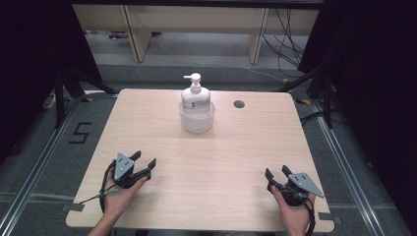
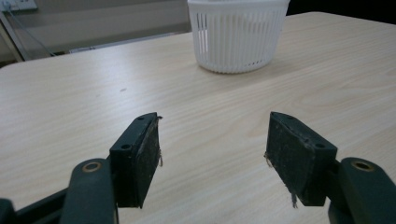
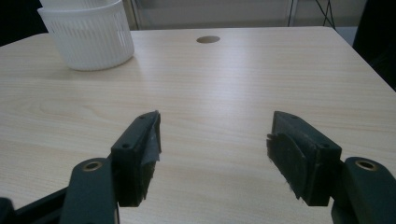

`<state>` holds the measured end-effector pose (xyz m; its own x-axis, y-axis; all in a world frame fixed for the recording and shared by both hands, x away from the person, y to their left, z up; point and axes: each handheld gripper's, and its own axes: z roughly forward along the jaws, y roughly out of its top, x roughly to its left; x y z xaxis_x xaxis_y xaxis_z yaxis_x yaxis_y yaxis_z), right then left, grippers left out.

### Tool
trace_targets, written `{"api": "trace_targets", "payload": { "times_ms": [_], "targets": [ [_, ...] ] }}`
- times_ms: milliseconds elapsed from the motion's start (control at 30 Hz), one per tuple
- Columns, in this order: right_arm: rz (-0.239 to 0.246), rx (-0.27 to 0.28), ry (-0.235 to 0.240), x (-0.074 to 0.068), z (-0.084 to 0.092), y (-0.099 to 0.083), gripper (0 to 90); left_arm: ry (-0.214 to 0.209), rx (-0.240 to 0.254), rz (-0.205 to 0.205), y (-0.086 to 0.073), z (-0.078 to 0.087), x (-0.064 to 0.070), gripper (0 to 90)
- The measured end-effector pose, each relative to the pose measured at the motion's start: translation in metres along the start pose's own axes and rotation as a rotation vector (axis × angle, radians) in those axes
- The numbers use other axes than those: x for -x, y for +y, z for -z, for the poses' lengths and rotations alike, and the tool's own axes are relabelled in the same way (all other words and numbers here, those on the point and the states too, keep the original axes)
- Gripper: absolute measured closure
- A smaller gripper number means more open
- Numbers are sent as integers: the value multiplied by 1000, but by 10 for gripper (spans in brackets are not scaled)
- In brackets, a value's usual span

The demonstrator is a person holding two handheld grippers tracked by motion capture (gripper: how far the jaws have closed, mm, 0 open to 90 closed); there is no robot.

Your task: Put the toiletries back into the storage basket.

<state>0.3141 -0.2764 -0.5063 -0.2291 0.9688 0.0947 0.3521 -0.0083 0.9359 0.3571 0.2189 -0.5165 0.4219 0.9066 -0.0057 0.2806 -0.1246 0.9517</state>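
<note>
Both grippers are held at the near edge of the worktop (image 1: 162, 147), left gripper (image 1: 146, 164) and right gripper (image 1: 276, 175), jaws spread and empty; pump bottle (image 1: 195, 96) is seated upright in white basket (image 1: 196, 119) at far centre, well apart; nothing is judged begun; approach and grasp remain.

The left gripper (image 1: 142, 164) is held in the left hand (image 1: 118, 194) with its jaws spread wide and nothing between them. The right gripper (image 1: 276, 173) is likewise held agape in the right hand (image 1: 293, 211), pointed forward.
</note>
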Motion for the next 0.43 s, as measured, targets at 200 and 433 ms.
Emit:
{"api": "trace_targets", "payload": {
  "times_ms": [200, 433],
  "targets": [
    [-3, 1, -8, -1, 0, 0, 346, 18, 17, 10, -5, 1, 0, 342],
    [-6, 7, -1, 1, 1, -1, 346, 25, 35, 4, -7, 4, 0, 343]
  ]
}}
